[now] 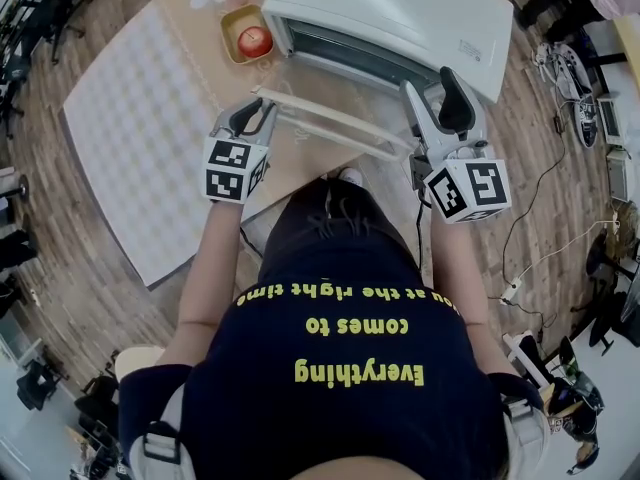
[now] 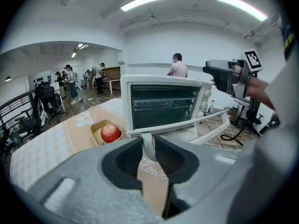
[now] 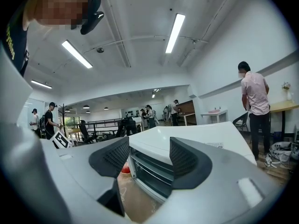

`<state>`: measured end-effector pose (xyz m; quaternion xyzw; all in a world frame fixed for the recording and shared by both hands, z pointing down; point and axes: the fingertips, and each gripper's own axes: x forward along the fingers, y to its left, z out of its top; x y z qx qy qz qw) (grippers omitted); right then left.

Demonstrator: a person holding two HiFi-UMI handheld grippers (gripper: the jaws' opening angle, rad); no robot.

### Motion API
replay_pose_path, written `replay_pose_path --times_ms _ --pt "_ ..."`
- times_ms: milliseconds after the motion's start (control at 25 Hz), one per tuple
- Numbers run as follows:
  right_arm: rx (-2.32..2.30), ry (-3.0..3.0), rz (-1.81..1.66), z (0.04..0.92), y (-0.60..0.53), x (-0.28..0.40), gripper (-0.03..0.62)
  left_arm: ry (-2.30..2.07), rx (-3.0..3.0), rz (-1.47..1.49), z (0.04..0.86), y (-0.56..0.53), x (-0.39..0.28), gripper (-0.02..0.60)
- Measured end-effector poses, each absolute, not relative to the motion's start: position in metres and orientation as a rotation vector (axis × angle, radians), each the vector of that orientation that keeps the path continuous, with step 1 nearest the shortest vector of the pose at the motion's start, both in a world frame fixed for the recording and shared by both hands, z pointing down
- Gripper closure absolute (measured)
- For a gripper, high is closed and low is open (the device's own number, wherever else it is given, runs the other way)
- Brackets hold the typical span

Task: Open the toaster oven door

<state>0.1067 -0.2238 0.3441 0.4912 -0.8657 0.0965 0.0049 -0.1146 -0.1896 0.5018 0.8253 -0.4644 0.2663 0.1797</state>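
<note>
Our left hand-held gripper clamps the door handle of the toaster oven at upper centre, its door folded down. Our right hand-held gripper hangs open and empty at centre right.

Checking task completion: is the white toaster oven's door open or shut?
Open. The white toaster oven has its glass door swung down, wire rack exposed, and the left hand-held gripper clamps the door's white handle.

Smooth white toaster oven, seemingly wooden floor
</note>
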Motion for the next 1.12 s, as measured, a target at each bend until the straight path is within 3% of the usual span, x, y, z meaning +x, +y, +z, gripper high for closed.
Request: replay_pose_path --times_ms 1120 --pt "1.551 -2.666 0.347 0.364 -0.204 0.101 0.327 -1.217 2.207 0.827 0.585 -0.151 -0.129 0.503"
